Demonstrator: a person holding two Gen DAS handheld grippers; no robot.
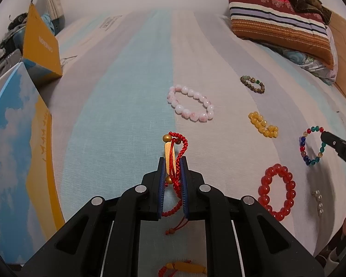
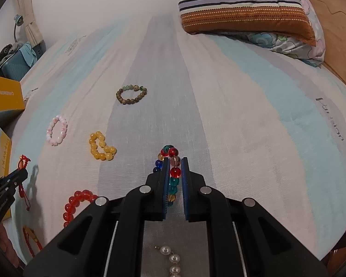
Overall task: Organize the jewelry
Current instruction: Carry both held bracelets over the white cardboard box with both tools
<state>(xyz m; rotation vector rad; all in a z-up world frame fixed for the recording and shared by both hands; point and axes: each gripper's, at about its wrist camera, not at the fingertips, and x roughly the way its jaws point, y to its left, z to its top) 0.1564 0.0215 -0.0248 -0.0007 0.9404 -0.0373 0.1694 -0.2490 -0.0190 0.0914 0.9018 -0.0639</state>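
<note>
Red cord bracelet (image 1: 175,159) is hanging pinched in the left gripper (image 1: 172,161), lifted above the striped bedsheet (image 1: 126,106). Right gripper (image 2: 174,161) is squeezing one side of the multicoloured bead bracelet (image 2: 173,161), near the yellow bead bracelet (image 2: 102,149) on that sheet.

"CANDMON" on the yellow box (image 2: 4,97).

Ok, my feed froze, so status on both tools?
Left tool shut on red cord bracelet. Right tool shut on multicolor bracelet. Other bracelets loose on bed; nothing blocking.
</note>
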